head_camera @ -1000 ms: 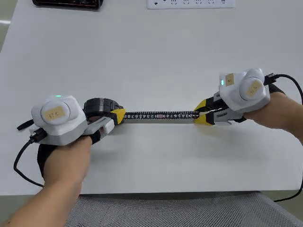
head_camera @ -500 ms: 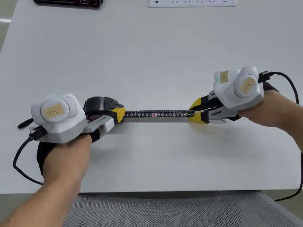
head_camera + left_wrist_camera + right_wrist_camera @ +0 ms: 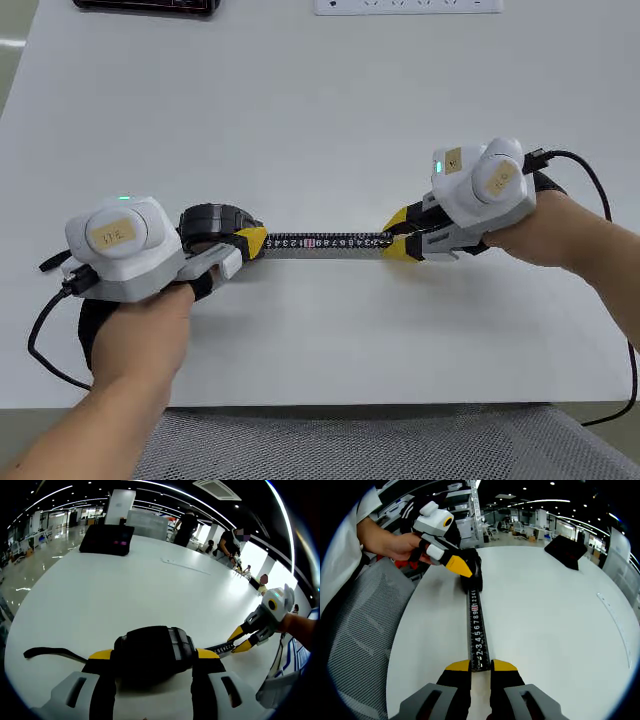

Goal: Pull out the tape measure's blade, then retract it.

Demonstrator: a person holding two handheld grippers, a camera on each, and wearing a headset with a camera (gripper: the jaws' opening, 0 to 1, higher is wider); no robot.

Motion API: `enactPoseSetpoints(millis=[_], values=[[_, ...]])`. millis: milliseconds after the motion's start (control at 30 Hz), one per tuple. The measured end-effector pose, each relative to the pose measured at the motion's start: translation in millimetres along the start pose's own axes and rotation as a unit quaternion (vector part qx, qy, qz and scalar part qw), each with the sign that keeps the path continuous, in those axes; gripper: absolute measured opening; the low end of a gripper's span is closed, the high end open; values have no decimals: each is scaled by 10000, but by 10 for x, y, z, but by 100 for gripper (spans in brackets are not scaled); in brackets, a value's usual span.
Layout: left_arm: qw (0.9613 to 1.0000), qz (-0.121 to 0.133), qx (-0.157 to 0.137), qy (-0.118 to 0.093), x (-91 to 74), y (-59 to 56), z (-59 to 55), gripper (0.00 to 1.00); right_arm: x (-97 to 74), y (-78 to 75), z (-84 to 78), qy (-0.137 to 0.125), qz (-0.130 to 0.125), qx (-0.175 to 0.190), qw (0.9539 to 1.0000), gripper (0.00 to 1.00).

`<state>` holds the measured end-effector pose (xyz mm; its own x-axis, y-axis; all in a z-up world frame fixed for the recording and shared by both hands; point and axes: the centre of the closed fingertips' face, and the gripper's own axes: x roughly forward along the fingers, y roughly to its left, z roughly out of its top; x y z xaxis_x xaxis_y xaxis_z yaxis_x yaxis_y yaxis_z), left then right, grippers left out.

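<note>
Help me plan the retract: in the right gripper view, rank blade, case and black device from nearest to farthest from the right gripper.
1. The blade, clamped in the right gripper, straight ahead.
2. The case, at the blade's far end.
3. The black device, far off, upper right of the view.

The blade [image 3: 477, 630] shows white numerals on black: 2 to 9, a red-marked figure, then 2 to 5 toward the case [image 3: 471, 574]. A tan sticker [image 3: 112, 235] on the left gripper [image 3: 232, 245] and two tan stickers [image 3: 497, 180] on the right gripper [image 3: 400, 236] carry illegible handwriting.
</note>
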<state>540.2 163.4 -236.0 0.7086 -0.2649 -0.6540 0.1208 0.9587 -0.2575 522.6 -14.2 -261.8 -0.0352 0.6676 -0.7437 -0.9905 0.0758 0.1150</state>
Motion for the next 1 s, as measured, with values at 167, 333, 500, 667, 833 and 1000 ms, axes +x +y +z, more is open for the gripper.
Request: enactPoseSetpoints(millis=[167,333,500,667,833,1000], values=[[10000,-12,-6,1,3,0,-1,56,46,-5,54,-42,11,8,10000,10],[10000,-25,-19,-3,2,-3,-1,56,91,-2,105,-82,29,12,10000,10],[10000,-43,-35,-1,3,-1,-3,56,141,5,163,-139,56,14,9999,10],[10000,-53,-44,-3,4,1,-5,56,208,18,230,-176,95,-12,9998,10],[10000,-65,-68,-6,3,7,-4,56,263,15,305,-238,121,-12,9996,10],[9999,-71,-79,-12,1,10,-4,56,329,32,374,-284,150,-20,9995,10]])
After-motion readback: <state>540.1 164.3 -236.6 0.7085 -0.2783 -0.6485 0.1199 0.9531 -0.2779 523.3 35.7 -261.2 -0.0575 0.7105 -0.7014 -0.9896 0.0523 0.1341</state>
